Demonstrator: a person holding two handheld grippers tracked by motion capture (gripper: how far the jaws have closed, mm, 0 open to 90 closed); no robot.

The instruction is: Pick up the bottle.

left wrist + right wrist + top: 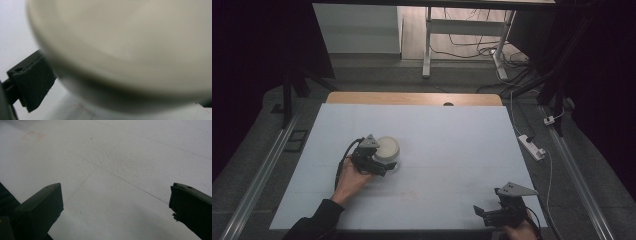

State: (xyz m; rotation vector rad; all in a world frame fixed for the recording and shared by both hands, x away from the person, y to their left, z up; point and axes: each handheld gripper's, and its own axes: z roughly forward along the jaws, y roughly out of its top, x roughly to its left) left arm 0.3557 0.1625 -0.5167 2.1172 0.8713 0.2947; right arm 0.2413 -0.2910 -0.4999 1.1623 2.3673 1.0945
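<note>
Where the left gripper (384, 161) meets the cream bowl (387, 147), its jaws are set at the bowl's near rim; whether they are clamped on it cannot be told. In the left gripper view the bowl (130, 50) is blurred by closeness, with one black jaw seen beside its lower left wall and the other hidden. The bowl is seen upright on the white table sheet (452, 135), left of centre and well away from every edge. The left hand (349, 182) is wrapped around the gripper's handle. Near the front right corner of the table the right gripper (492, 212) is held with its jaws spread wide apart and nothing between them; bare sheet (120, 165) is seen between them in the right gripper view.
</note>
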